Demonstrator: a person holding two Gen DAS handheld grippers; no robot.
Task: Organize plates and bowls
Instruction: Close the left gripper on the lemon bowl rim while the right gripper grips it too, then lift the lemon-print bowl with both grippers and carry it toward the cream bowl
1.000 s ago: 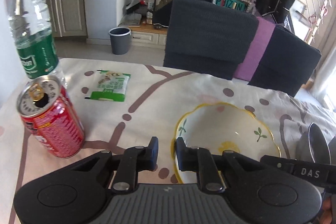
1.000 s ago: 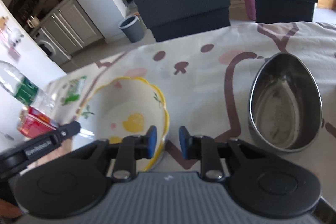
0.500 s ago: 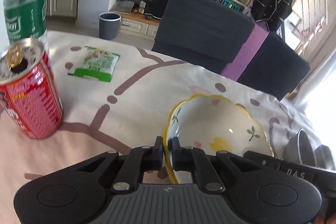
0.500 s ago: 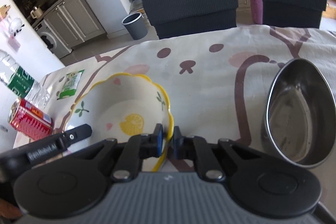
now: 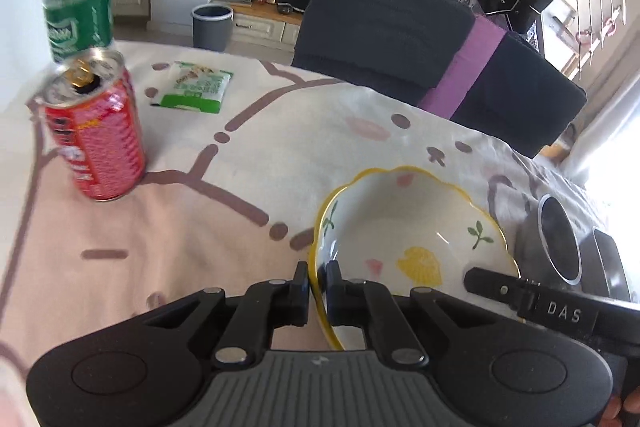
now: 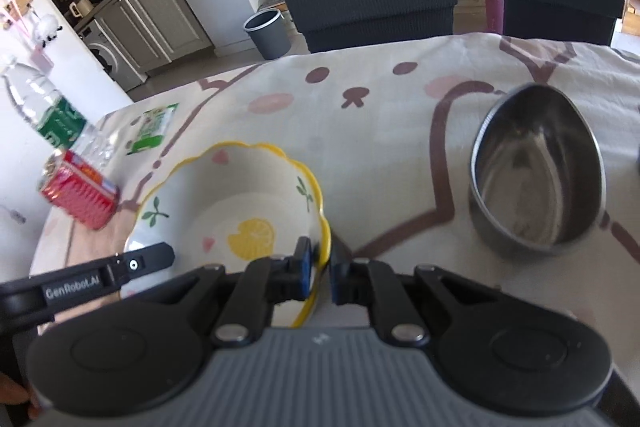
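Presently, the white ceramic bowl with a scalloped yellow rim (image 5: 408, 227) is gripped from both sides: its left rim is pinched by the left gripper (image 5: 317, 285), its right rim by the right gripper (image 6: 319, 269). It is seen over the patterned tablecloth (image 5: 280, 147), toward the near edge, with a stainless steel bowl (image 6: 538, 179) apart on its right.

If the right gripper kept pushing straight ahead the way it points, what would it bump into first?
The right gripper is already clamped on the rim of the flowered ceramic bowl, so it would shove that first. Beyond looks like bare tablecloth; the steel bowl sits off to its right, probably clear.
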